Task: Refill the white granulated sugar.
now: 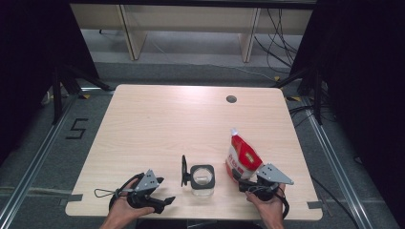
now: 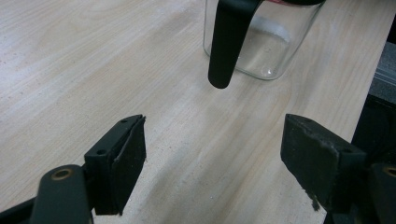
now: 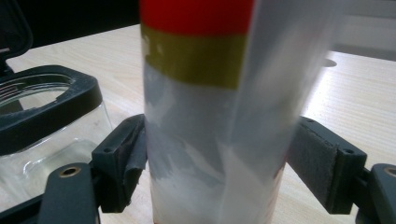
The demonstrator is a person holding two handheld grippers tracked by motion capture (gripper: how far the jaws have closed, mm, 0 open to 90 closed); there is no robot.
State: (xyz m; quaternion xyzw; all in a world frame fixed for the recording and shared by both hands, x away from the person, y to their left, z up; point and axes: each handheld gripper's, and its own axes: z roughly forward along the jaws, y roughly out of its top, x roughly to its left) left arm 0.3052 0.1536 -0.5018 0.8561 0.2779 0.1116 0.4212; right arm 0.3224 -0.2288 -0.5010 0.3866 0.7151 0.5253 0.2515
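where grey floor (image 1: 200,71) surrounds it, a pale wooden table (image 1: 167,124) stands under dim light.

On the tabletop (image 1: 162,119), a jar (image 1: 202,179) stands near the front edge, about midway between the left and right edges, with its opened lid (image 1: 184,170) standing on edge at its left side. A pouch (image 1: 241,155) stands upright just right of the jar, toward the front right corner. The right gripper (image 1: 249,183) sits in front of the pouch with the pouch between its jaws. The left gripper (image 1: 165,201) lies near the front edge, left of the jar and apart from it. A round hole (image 1: 231,99) sits near the back edge, right of centre.
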